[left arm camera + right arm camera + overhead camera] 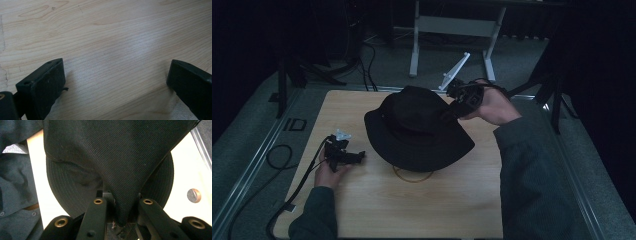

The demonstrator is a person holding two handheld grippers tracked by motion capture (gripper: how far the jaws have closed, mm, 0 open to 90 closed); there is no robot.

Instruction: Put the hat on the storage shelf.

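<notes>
hat pinched in right gripper above table; left gripper open, empty.

One black fabric bucket hat, one thin brown ring on one light wooden tabletop, and two black two-jaw tools: left tool, right tool.

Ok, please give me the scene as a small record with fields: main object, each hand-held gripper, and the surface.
main object: black hat, wide brim, lifted above the table at a tilt
right hand-held gripper: shut on the hat's fabric, which is pinched between its jaws
left hand-held gripper: open, nothing between its jaws, low over the table
under the hat: thin ring on the wood, partly hidden
surface: light wooden table
</notes>
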